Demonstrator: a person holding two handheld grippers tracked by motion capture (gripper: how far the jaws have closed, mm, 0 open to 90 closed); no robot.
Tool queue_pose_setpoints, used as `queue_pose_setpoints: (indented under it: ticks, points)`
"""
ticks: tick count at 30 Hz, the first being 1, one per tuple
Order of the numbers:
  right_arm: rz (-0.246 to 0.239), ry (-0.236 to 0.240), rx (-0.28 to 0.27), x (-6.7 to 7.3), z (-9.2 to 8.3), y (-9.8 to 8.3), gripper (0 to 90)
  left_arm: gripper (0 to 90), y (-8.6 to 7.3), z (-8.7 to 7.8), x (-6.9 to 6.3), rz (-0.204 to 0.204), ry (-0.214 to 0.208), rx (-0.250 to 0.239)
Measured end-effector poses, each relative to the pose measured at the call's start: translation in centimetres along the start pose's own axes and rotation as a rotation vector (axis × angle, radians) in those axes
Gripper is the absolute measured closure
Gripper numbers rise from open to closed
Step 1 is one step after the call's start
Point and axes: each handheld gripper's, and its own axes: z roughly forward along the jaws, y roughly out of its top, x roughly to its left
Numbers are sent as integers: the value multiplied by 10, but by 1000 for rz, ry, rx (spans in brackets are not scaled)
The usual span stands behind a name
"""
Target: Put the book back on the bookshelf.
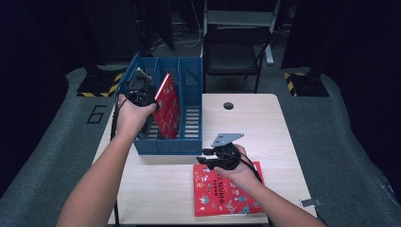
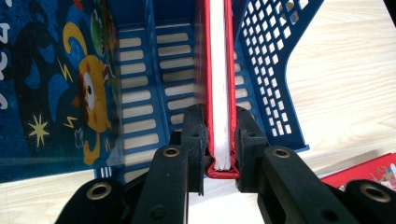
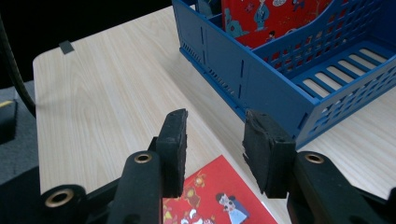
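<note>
Red book (image 2: 219,84) stood on edge in the middle slot of the blue file rack (image 1: 189,142), at about 10 o'clock on the desk (image 1: 265,123), leaning toward the rack's right wall. Left hand-held gripper (image 2: 219,140) was clamped on its spine end, pads flat on both covers. Judged a stiff hardcover, thin and fairly light; glossy boards likely slick, so a hold low by the spine, as here, seemed the safest place, since the page block would give if pinched at the open edge.

Second red book (image 1: 227,191) lay flat at 6 o'clock, cover up, near the front edge of the desk. Right hand-held gripper (image 3: 215,149) hung just above its far corner, jaws apart, nothing between them.

Count: two red books; one blue-covered book (image 2: 51,88) in the rack's neighbouring slot; one rack with three slots; two grippers. One black chair (image 1: 236,52) beyond the desk at 12 o'clock.
</note>
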Motion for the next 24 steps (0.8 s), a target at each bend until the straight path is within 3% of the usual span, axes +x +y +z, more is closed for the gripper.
queue_pose_setpoints:
  ticks: [4,13,17,24]
  points:
    - [42,48,-4,-9,4,8,667,784,1,0,0,2,7,9]
    - [25,115,-22,-22,11,27,825,794,4,0,0,-7,20,8]
    - [45,119,-23,-26,15,32,900,795,8,0,-1,-20,18,25]
    - [74,104,-40,-28,25,37,900,795,15,0,-8,-11,30,36]
